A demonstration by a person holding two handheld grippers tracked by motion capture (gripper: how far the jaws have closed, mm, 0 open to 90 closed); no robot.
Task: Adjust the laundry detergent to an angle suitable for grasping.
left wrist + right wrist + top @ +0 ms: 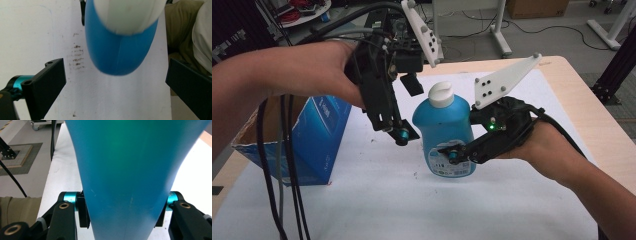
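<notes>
While the box sits at the table's left edge, open at the top, the left gripper hangs just right of it, pointing down and tilted toward the bottle. Its jaws stand spread wide and hold nothing; in the left gripper view the bottle's cap and shoulder sit between and beyond the two jaws, with clear gaps on both sides, so nothing touches. In the high view this gripper is beside and above the bottle's left shoulder, close but apart.

Next comes the bottle itself, blue with a white cap, near the middle of the white sheet that covers the table. It is upright, long axis vertical, cap pointing up, label low on the side toward the person. Whether its base rests on the sheet or is just clear of it I cannot tell.

Farthest right, the right gripper comes in level from the right and pinches the bottle's lower body. In the right gripper view both pads press against the bottle's blue sides, one on each flank.
</notes>
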